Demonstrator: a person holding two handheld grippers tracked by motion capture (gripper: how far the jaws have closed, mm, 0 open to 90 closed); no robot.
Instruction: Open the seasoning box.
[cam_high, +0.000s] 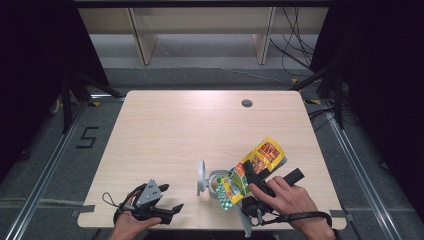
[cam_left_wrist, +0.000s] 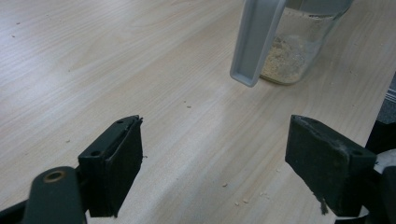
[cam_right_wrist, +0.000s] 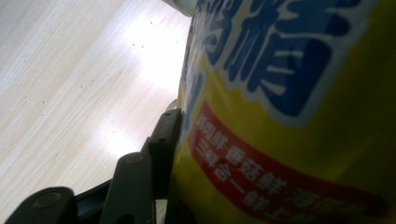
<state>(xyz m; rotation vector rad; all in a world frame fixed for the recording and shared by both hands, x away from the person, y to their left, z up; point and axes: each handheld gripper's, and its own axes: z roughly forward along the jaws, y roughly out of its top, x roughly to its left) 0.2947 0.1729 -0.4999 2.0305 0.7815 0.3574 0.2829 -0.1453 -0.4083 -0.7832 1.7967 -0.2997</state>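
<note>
At the near right of the desk (cam_high: 165, 130), my right claw (cam_high: 248, 172) grips a yellow snack bag (cam_high: 260, 160), its pads pressed against the sides of the pack. The bag is tilted, its printed yellow and red upper end pointing toward the far right, its green-patterned lower end (cam_high: 231, 189) dipping over the mouth of a clear glass jar (cam_high: 216, 184). In the right gripper view the bag (cam_right_wrist: 289, 107) crowds right up against my one visible jaw, blue and red lettering across its yellow face.

The jar stands just left of the bag's lower end, near the desk's front edge. Its grey lid (cam_high: 201, 176) is swung open and stands upright on the jar's left side. In the left gripper view the jar (cam_left_wrist: 299, 56) shows a layer of pale crumbs at its bottom, with the grey lid (cam_left_wrist: 254, 42) hanging in front of it.

My left claw (cam_high: 170, 210) rests at the near left of the desk, well apart from the jar, pointing right toward it. Its jaws are spread wide with nothing between them but bare wood and a few scattered crumbs (cam_left_wrist: 243, 200).
</note>
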